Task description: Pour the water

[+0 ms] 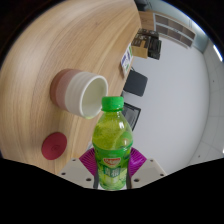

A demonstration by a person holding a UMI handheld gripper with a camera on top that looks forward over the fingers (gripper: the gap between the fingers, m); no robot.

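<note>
A green plastic bottle (112, 138) with a green cap and a green label stands up between my fingers. My gripper (112, 158) is shut on the bottle, with the magenta pads (89, 158) pressing its two sides at label height. The view is tilted. Just beyond the bottle's cap lies the mouth of a white cup (80, 91) with a pinkish-brown sleeve, standing on the wooden table (70, 40). The cup's opening faces the bottle cap, a small gap apart. I cannot see any water in the cup.
A round dark-red coaster or lid (53, 148) lies on the wooden table near the cup. Past the table's edge is a pale floor (180, 100) with dark chairs or boxes (135, 82) and furniture further off.
</note>
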